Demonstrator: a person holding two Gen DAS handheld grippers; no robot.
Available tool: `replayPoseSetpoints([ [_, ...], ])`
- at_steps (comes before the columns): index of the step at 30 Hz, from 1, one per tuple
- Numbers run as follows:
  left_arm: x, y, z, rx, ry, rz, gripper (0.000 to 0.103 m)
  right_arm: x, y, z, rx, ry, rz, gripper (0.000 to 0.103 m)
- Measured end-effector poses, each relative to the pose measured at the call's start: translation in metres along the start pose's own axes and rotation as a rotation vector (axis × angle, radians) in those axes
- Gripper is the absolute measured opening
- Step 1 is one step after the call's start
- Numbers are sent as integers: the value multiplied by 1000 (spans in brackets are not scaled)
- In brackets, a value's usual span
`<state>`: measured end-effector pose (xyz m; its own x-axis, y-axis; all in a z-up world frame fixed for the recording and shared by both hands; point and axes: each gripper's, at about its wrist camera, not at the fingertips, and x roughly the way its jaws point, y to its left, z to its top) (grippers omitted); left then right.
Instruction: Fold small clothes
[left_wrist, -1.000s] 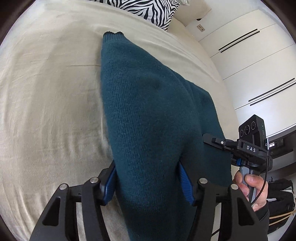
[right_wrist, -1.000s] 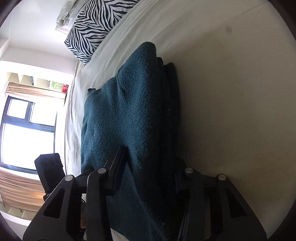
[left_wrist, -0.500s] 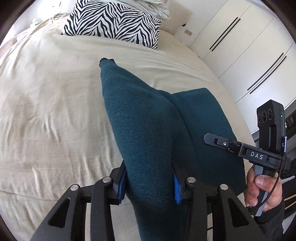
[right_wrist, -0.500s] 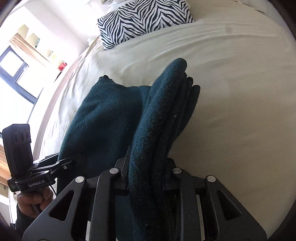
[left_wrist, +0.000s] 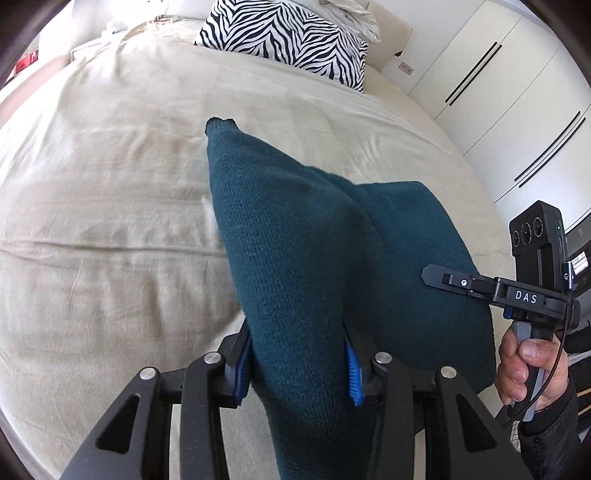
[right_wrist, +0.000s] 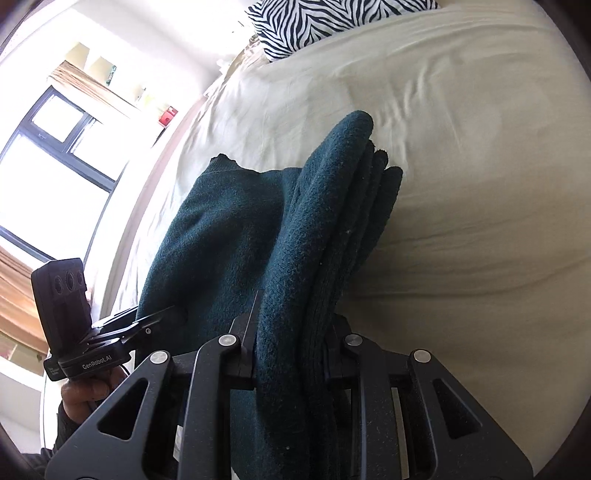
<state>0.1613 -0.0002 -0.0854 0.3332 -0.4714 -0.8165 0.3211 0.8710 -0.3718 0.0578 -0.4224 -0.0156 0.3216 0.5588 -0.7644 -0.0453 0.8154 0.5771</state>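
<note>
One dark teal knitted garment (left_wrist: 295, 266) is held up above a bed (left_wrist: 110, 221) covered in a cream sheet, with its far end drooping toward the sheet. Two tongs grip it, one in each of the person's hands. The left tongs (left_wrist: 299, 363) have their blue pads pressed against a thick fold of the knit, though the jaws are easing slightly apart. The right tongs (right_wrist: 291, 354) are clamped on a bunch of several stacked layers of the same garment (right_wrist: 314, 240). One right hand (left_wrist: 524, 369) shows at the garment's right side, wrapped around its handle; one left hand (right_wrist: 85, 395) shows at the garment's left in the other view. One zebra-striped pillow (left_wrist: 288, 37) lies at the head of the bed, well beyond the garment. White wardrobe doors (left_wrist: 517, 92) stand to the garment's right, and one window (right_wrist: 48, 166) lies to its left.
</note>
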Motion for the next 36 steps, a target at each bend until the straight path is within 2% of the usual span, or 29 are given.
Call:
replayPoseSetpoints([
  [1,5,5,-6,-8,1,-9,49,8,-13,-6,44,2,-4,25],
  [4,7,10,-13,-25,-26,-27,52,16,-57,-21,223,-23,179,29],
  [5,7,12,-13,-24,-32,-29,53,12,-60,-24,242,-34,200,29],
  [7,6,14,-14,-35,-36,-34,54,1,-56,-27,237,-45,162,34],
  [10,-6,17,-23,-47,-52,-25,54,-27,-46,-32,217,-105,45,44],
  [13,-26,7,-26,-34,-103,35,52,-59,-37,-36,201,-174,-2,44],
  [16,-53,-6,-36,3,-195,94,52,-84,-11,-55,136,-217,36,44],
  [20,-69,-26,-48,58,-260,123,52,-84,17,-79,44,-196,116,44],
  [22,-58,-33,-51,88,-228,119,53,-62,25,-81,39,-148,120,44],
  [24,-39,-33,-56,92,-187,146,53,-41,13,-90,75,-98,102,44],
  [26,-26,-28,-62,84,-146,164,53,-32,-1,-98,93,-105,101,39],
  [28,-19,-24,-68,75,-140,169,54,-33,-15,-102,122,-132,163,37],
  [30,-18,-22,-73,76,-144,176,55,-34,-20,-103,128,-142,178,36],
  [33,-19,-24,-73,80,-151,189,55,-43,-18,-104,103,-172,133,35],
  [36,-21,-27,-74,85,-165,202,56,-57,-8,-104,65,-216,35,38],
])
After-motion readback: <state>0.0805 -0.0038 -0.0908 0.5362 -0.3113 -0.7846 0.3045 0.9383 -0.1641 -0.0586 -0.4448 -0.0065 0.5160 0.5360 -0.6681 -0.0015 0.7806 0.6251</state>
